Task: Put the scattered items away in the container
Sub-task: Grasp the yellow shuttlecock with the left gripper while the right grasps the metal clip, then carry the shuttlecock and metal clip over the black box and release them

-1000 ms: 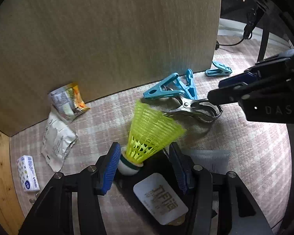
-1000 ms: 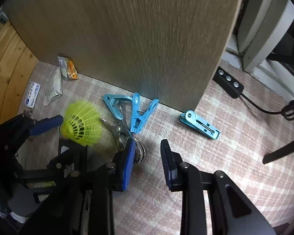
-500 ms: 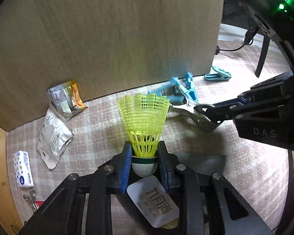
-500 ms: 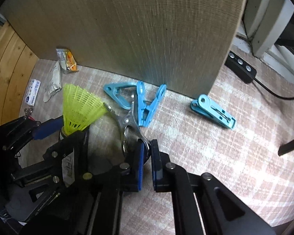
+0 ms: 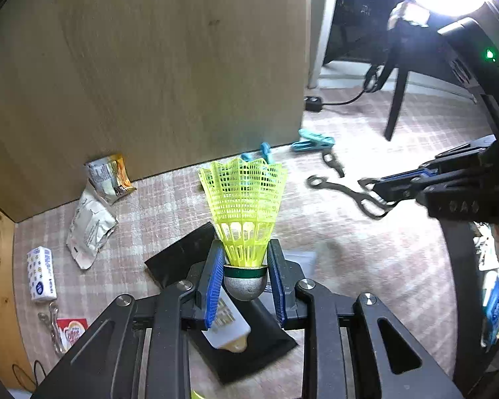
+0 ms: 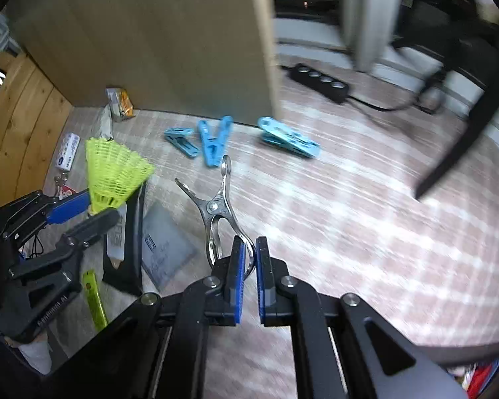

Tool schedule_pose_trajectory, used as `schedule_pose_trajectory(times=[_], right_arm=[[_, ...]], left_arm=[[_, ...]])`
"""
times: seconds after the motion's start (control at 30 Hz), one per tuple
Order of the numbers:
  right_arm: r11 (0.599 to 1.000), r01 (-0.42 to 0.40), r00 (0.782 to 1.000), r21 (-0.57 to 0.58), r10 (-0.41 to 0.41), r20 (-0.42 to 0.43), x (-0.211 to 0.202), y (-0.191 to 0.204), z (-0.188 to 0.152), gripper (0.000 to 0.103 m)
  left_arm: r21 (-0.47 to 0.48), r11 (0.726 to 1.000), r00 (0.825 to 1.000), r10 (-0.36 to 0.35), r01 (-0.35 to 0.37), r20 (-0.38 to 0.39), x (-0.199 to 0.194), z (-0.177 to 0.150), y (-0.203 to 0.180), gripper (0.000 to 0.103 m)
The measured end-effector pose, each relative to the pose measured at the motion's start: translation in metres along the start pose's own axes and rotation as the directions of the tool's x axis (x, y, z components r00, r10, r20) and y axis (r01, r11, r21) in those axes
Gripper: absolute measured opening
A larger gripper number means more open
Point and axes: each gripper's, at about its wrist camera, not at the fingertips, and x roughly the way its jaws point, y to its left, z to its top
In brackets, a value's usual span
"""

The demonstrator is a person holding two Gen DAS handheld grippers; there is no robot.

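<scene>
shuttlecock: yellow plastic mesh skirt, dull grey rounded base
clip: shiny bare metal
3 pegs: smooth blue plastic
panel: matt pale wood grain
floor covering: woven-looking checked cloth
packets: crinkled glossy foil

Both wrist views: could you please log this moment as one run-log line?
left gripper: shut on yellow shuttlecock | right gripper: shut on metal clip | three blue clothespins: on rug | container: not in view

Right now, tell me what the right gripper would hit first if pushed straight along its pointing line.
Probably the checked floor mat; the right gripper already clamps the metal clip, whose tips would likely touch down first.
</scene>
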Motion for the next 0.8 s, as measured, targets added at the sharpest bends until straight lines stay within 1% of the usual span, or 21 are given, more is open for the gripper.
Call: schedule_pose_trajectory(times=[0.1, 0.2, 0.3, 0.4, 0.5, 0.57, 0.7, 0.8], right_arm=[[0.999, 0.002, 0.999, 0.038, -0.003, 0.035, -0.032, -0.020, -0.013, 0.007], [0.997, 0.016, 0.997, 0.077, -0.021, 0.068, -0.072, -0.044, -0.035, 0.007], [0.992, 0.039, 0.994, 0.116, -0.050, 0.097, -0.100, -0.062, -0.057, 0.007], [0.983, 0.076, 0.987, 0.168, -0.098, 0.127, -0.134, -0.090, -0.084, 0.007], [0.965, 0.111, 0.978, 0.237, -0.149, 0.149, -0.165, -0.121, -0.111, 0.007], [0.950, 0.126, 0.970, 0.286, -0.178, 0.163, -0.184, -0.141, -0.133, 0.007], [0.921, 0.159, 0.956, 0.356, -0.234, 0.179, -0.211, -0.171, -0.170, 0.007], [0.895, 0.169, 0.947, 0.413, -0.264, 0.184, -0.226, -0.196, -0.208, 0.007]], left_arm=[[0.016, 1.000, 1.000, -0.016, 0.016, 0.019, -0.011, 0.004, -0.019, 0.025], [0.033, 0.998, 0.997, -0.063, 0.062, 0.042, -0.032, 0.001, -0.041, 0.025], [0.067, 0.991, 0.991, -0.118, 0.114, 0.061, -0.047, 0.001, -0.074, 0.025], [0.101, 0.981, 0.982, -0.174, 0.166, 0.069, -0.054, 0.001, -0.111, 0.025], [0.129, 0.968, 0.972, -0.227, 0.217, 0.066, -0.060, 0.001, -0.147, 0.025], [0.144, 0.954, 0.960, -0.274, 0.263, 0.058, -0.064, 0.000, -0.172, 0.025], [0.196, 0.934, 0.949, -0.311, 0.297, 0.044, -0.072, -0.005, -0.214, 0.025], [0.218, 0.925, 0.946, -0.324, 0.310, 0.030, -0.073, -0.005, -0.234, 0.025]])
